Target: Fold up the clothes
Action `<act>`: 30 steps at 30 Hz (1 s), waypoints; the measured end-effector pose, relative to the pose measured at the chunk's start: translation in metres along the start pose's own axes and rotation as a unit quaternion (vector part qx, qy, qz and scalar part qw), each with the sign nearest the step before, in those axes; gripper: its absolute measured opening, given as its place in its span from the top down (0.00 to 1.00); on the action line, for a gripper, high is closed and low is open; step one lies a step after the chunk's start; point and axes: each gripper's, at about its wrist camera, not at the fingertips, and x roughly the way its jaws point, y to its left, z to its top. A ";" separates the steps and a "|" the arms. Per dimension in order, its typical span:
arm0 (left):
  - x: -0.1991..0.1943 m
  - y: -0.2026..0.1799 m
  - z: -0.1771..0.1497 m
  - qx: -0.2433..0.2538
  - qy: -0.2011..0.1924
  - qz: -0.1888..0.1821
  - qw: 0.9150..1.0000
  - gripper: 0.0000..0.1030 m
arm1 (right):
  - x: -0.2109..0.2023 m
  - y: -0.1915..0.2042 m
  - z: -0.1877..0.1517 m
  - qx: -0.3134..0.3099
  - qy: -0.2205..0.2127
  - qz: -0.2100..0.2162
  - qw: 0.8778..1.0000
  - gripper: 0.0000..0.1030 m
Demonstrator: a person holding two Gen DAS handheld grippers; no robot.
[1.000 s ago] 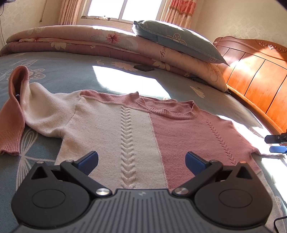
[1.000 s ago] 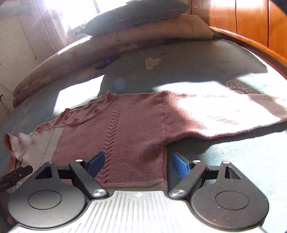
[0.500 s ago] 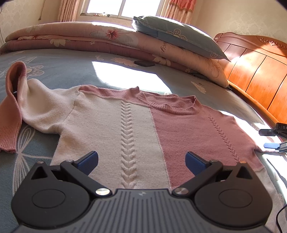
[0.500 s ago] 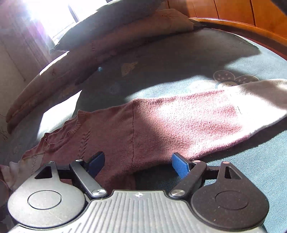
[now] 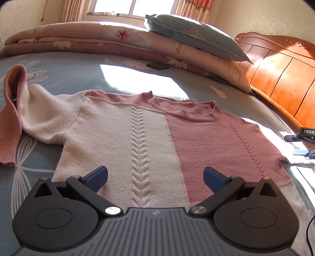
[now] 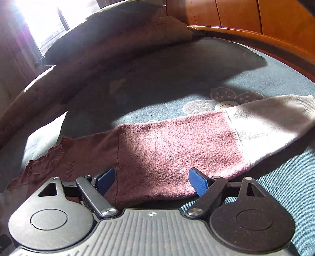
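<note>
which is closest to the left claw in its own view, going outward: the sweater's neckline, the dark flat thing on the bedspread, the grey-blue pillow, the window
From the left claw, nearest first:
1. Sweater's neckline, just ahead, slightly right of centre.
2. Dark flat thing, farther up the bedspread, beside the folded quilts.
3. Grey-blue pillow, on top of the quilts, to the right.
4. Window, on the back wall.

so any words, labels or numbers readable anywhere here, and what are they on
"DAS": white letters on the black body of the right hand-held gripper, cut off by the right frame edge in the left wrist view, so likely only part of a word.
Cursive script on the folded pink quilt: too small and tilted to read.
Small emblem on the left hand-held gripper body: a mark, not text.
Nothing else readable.
</note>
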 end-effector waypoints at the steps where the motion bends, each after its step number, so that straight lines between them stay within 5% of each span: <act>1: 0.001 0.000 0.000 0.001 0.001 0.001 1.000 0.00 | 0.001 0.008 0.007 -0.018 -0.003 -0.008 1.000 0.17; 10: 0.002 0.000 -0.001 0.009 0.007 0.002 1.000 0.01 | 0.080 0.063 0.049 -0.141 0.022 -0.095 0.985 0.17; 15: 0.004 -0.003 -0.002 0.018 0.009 0.005 1.000 0.01 | 0.114 0.063 0.046 -0.139 0.038 -0.105 0.984 0.14; 23: -0.001 -0.003 -0.001 0.017 0.004 0.000 1.000 0.01 | 0.042 0.031 0.071 -0.117 0.011 -0.046 0.992 0.14; 30: 0.004 -0.006 -0.004 0.025 0.007 0.005 1.000 0.01 | 0.033 -0.033 0.058 -0.083 0.049 -0.040 0.995 0.13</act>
